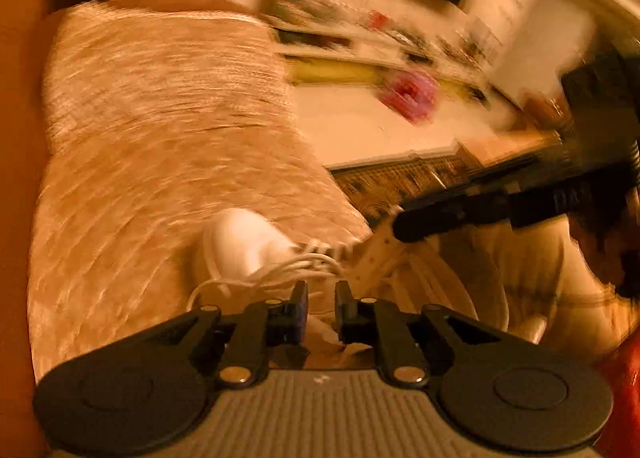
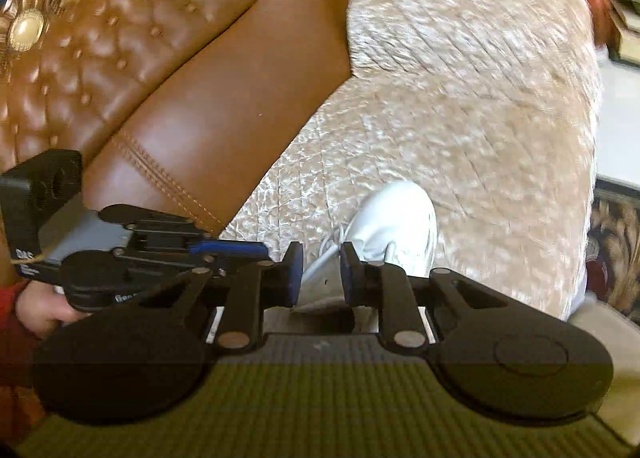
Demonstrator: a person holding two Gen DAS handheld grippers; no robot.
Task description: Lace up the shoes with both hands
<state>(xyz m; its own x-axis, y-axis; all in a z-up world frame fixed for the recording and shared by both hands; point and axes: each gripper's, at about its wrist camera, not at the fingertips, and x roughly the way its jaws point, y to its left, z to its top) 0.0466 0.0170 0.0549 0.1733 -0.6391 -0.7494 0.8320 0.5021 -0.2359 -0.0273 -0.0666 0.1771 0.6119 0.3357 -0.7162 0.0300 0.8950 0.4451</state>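
Observation:
A white shoe (image 1: 248, 242) lies on a beige quilted sofa cover (image 1: 160, 137), its white laces (image 1: 304, 264) loose across the tongue. My left gripper (image 1: 321, 294) is open and empty just behind the laces. The right gripper's fingers (image 1: 432, 217) reach in from the right and touch the shoe's eyelet flap (image 1: 378, 254). In the right wrist view the same shoe (image 2: 394, 221) sits ahead of my right gripper (image 2: 321, 262), which is open a little with a lace (image 2: 326, 254) and the flap between the jaws. The left gripper (image 2: 224, 248) shows at the left.
A brown leather sofa arm and tufted back (image 2: 160, 97) lie left of the cover. A white floor (image 1: 380, 125), a patterned rug (image 1: 400, 177) and cluttered shelves (image 1: 360, 37) lie beyond the sofa edge. The view is motion-blurred.

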